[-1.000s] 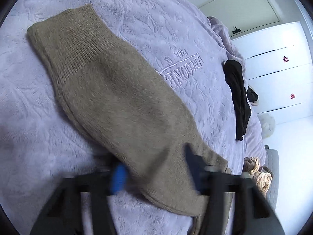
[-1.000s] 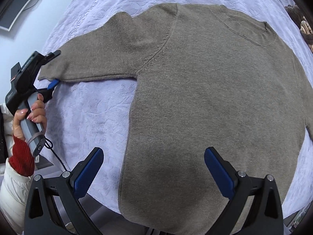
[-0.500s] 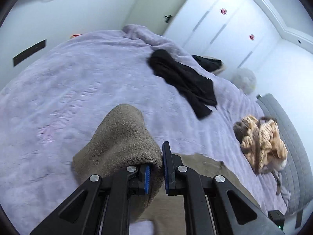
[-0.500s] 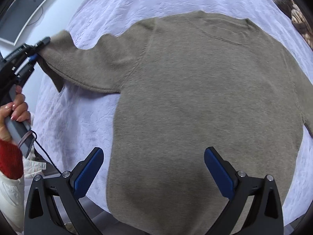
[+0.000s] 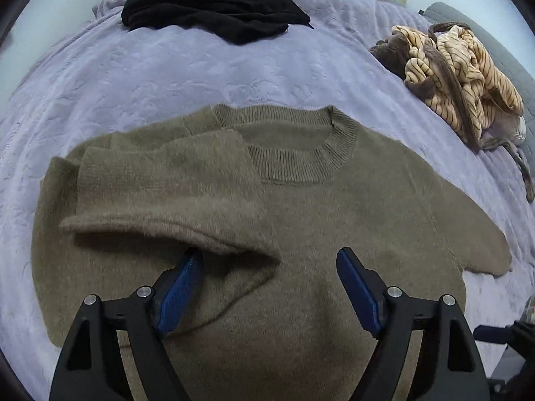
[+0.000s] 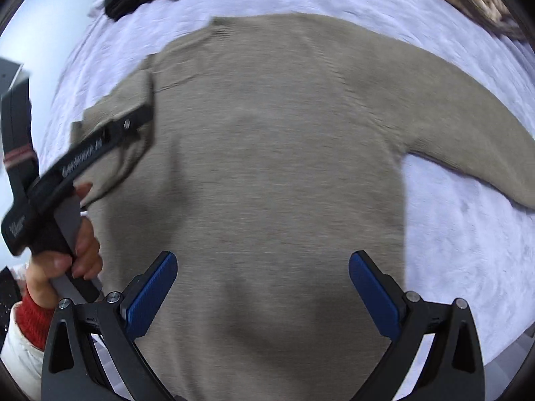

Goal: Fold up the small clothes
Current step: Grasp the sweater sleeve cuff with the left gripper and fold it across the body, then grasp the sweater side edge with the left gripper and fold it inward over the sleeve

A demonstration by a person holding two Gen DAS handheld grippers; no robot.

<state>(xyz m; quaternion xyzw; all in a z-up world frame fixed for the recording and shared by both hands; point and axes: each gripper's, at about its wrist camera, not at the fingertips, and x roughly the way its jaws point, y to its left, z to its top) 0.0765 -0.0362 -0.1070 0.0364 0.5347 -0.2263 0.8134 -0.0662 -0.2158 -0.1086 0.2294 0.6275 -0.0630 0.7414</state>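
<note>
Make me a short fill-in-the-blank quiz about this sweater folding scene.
1. One sleeve of the olive-brown knit sweater lies folded across its ____.
2. The bed's plush blanket is coloured ____.
3. The crumpled garment beyond the sweater's collar is ____.
4. The left gripper fingers stand ____.

Answers: chest; lavender; black; open

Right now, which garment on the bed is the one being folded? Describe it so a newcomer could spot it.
On the lilac embossed bedspread, look at the near middle. There lies a flat olive-brown knitted sweater with a ribbed round collar, one sleeve folded across its chest. It is unlike the crumpled black garment at the far edge and the tan striped heap beside it.
</note>
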